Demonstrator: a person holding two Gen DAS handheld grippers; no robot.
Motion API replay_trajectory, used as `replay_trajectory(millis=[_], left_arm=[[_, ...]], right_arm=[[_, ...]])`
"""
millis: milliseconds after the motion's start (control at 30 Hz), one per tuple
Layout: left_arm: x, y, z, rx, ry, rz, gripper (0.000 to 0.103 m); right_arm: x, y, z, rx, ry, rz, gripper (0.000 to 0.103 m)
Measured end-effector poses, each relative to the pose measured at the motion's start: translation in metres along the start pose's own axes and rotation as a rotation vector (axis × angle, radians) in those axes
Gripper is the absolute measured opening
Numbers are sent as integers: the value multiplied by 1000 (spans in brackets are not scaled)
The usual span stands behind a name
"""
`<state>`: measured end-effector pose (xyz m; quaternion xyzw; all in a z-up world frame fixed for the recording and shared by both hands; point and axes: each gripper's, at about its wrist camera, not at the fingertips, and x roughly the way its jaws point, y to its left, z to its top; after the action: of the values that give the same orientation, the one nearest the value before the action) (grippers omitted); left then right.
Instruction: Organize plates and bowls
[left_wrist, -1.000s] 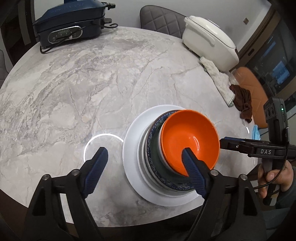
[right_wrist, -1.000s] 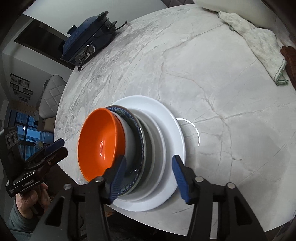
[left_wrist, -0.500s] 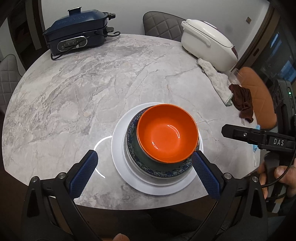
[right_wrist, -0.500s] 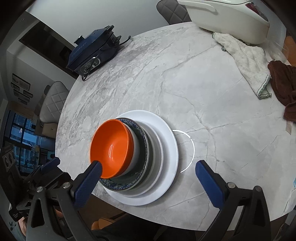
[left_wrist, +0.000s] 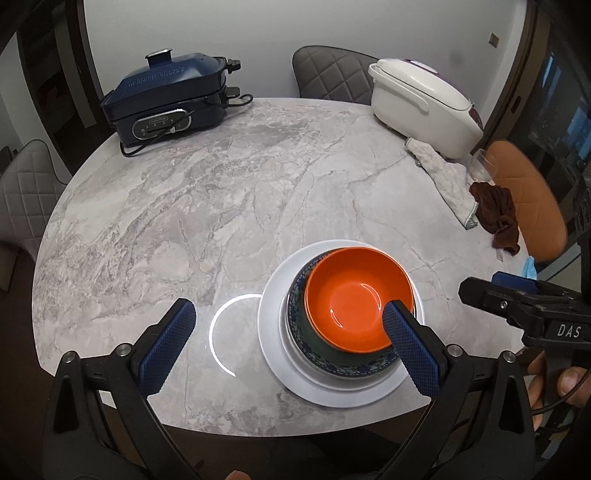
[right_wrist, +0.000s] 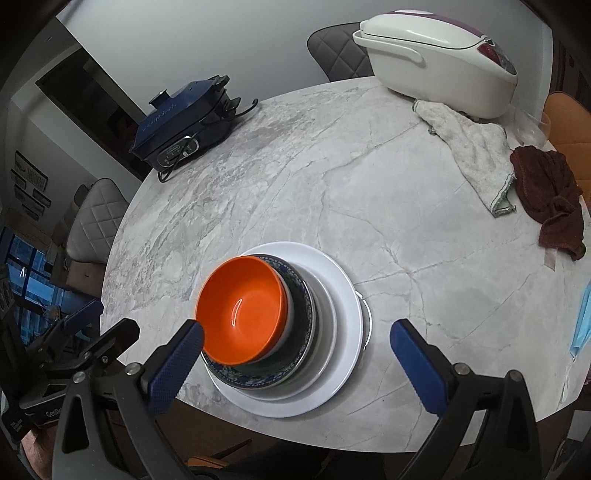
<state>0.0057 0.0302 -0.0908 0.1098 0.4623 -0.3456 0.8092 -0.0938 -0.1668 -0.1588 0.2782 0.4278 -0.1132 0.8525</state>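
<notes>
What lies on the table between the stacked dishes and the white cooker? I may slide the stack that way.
Only bare marble table lies between the stack and white cooker, seen in the right wrist view.

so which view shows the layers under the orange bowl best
The right wrist view: it sees the stack from the side, so under the orange bowl the blue patterned dish, a grey plate and the white plate step out separately. The left wrist view looks more from above; the bowl hides most layers.
</notes>
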Motion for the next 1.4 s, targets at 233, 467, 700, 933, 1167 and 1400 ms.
replay_trajectory(millis=[233,467,700,933,1167,1400], left_arm=[[-29,24,3,-67,-115,72,102],[-53,20,-10,-56,-111,87,102],[-38,-4,-19,43,-10,30,101],[-22,-2,-14,30,40,90,101],[-18,0,-5,-7,56,130,101],[-20,-4,0,-6,45,128,101]], right_arm=[[-7,21,-6,-8,-38,-7,103],[-22,32,-7,-14,-100,-36,103],[-30,46,-11,-40,-110,-109,103],[-38,49,-14,-33,-108,-186,103],[-40,47,-16,-15,-94,-217,103],[-39,50,-18,-21,-74,-241,103]])
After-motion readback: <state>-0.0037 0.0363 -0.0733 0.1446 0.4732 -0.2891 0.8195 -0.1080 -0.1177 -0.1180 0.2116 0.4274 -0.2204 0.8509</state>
